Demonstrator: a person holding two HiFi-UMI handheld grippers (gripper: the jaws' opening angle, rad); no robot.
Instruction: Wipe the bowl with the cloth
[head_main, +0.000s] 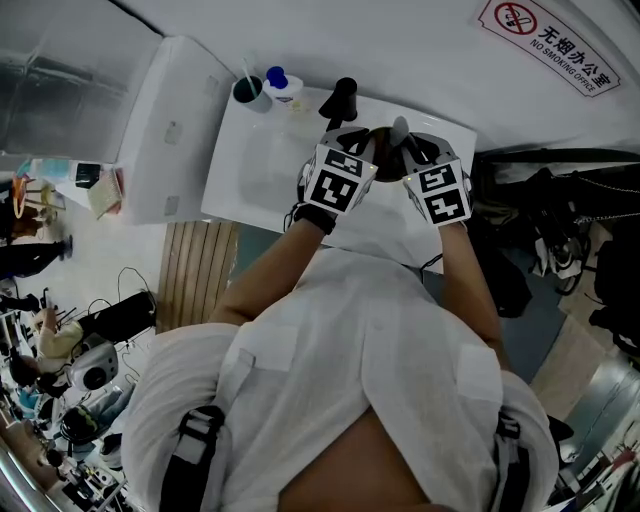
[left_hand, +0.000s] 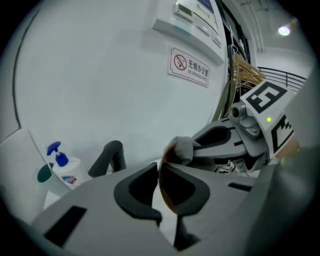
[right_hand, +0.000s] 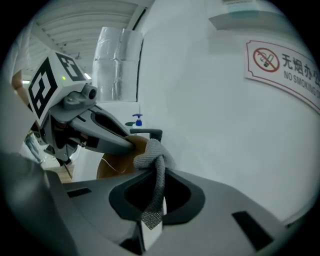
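Both grippers meet over the white sink (head_main: 262, 165). My left gripper (left_hand: 159, 176) is shut on the rim of a brown bowl (left_hand: 166, 192), which stands edge-on between its jaws. In the right gripper view the bowl (right_hand: 116, 162) shows its brown inside. My right gripper (right_hand: 157, 175) is shut on a grey knitted cloth (right_hand: 153, 159), and the bunched end of the cloth (left_hand: 184, 148) lies against the bowl's rim. In the head view the left gripper (head_main: 368, 145) and the right gripper (head_main: 402, 140) point at each other, with the bowl mostly hidden between them.
A dark faucet (head_main: 340, 100) rises at the back of the sink. A soap bottle (head_main: 283, 85) with a blue pump and a teal cup (head_main: 248, 92) stand at the back left corner. A white wall with a no-smoking sign (head_main: 545, 40) is right behind.
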